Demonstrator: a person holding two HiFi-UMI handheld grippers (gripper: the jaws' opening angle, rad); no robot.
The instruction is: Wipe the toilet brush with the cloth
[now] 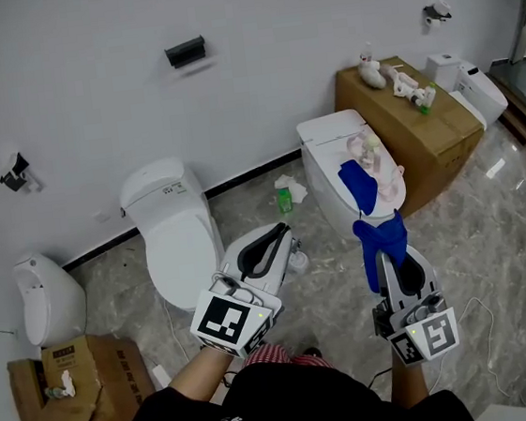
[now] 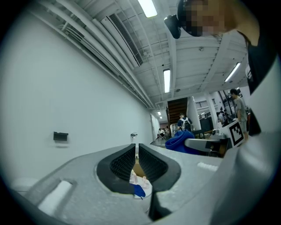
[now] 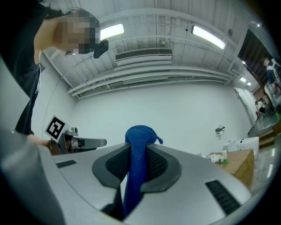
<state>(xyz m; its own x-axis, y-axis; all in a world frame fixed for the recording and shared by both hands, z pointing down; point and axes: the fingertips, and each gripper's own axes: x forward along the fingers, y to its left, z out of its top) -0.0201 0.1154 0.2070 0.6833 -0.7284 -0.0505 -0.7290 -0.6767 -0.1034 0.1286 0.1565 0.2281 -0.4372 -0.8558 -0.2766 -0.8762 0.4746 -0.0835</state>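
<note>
**Cloth held ready, wiping apparently not yet begun**
The right gripper was clamped on the blue cloth, which bunched up past its jaws. The left gripper had its jaws together, and a small white piece, probably the toilet brush, sat just at its tip. Whether it was gripped could not be told. Next, the cloth would need carrying across to it.

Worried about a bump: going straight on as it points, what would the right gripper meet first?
Most likely the plain white wall; nothing else shows ahead of the right gripper, its tongs shut on the blue woven cloth, which partly hides that line.
</note>
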